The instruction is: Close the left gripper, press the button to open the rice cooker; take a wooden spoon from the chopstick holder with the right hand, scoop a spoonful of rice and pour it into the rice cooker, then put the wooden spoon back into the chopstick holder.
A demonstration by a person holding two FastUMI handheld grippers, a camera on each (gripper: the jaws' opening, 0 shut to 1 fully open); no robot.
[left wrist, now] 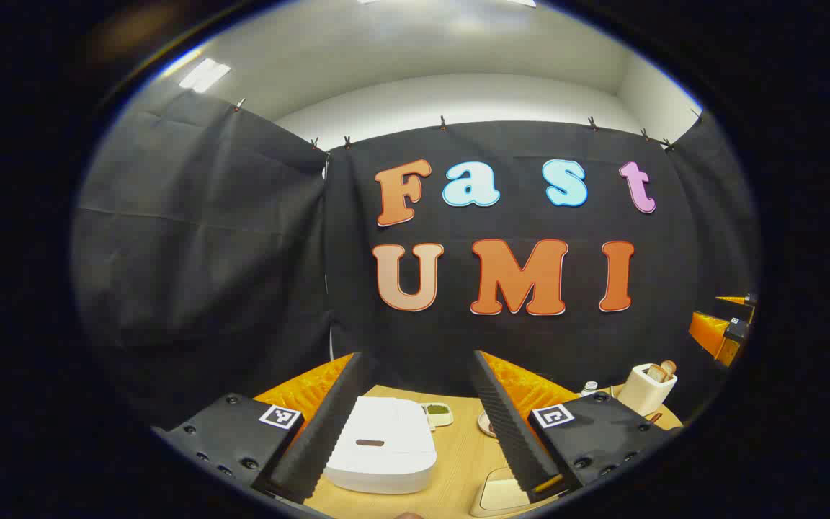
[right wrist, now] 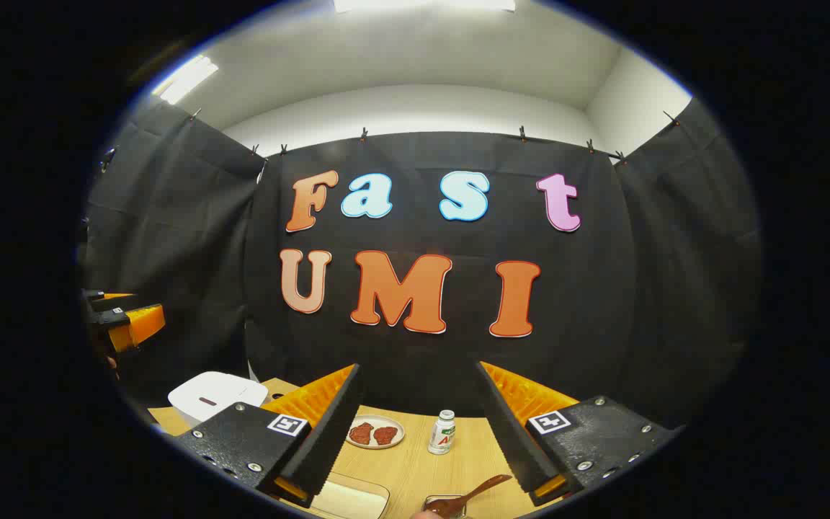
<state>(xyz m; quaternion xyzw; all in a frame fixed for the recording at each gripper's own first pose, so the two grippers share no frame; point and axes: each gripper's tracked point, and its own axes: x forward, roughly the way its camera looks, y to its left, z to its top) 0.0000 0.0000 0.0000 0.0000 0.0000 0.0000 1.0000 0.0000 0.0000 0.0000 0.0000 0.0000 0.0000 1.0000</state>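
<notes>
Both jaws are standing wide, holding nothing
We are hovering the left gripper (left wrist: 415,425) above the closed rice cooker (left wrist: 382,445), needing it closed to press the button (left wrist: 369,442)

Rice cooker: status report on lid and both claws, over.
Both claws open, empty: left claw above table, right claw likewise. Rice cooker lid down, button unpressed. Wooden spoon in chopstick holder. Nothing blocking the cooker.
</notes>
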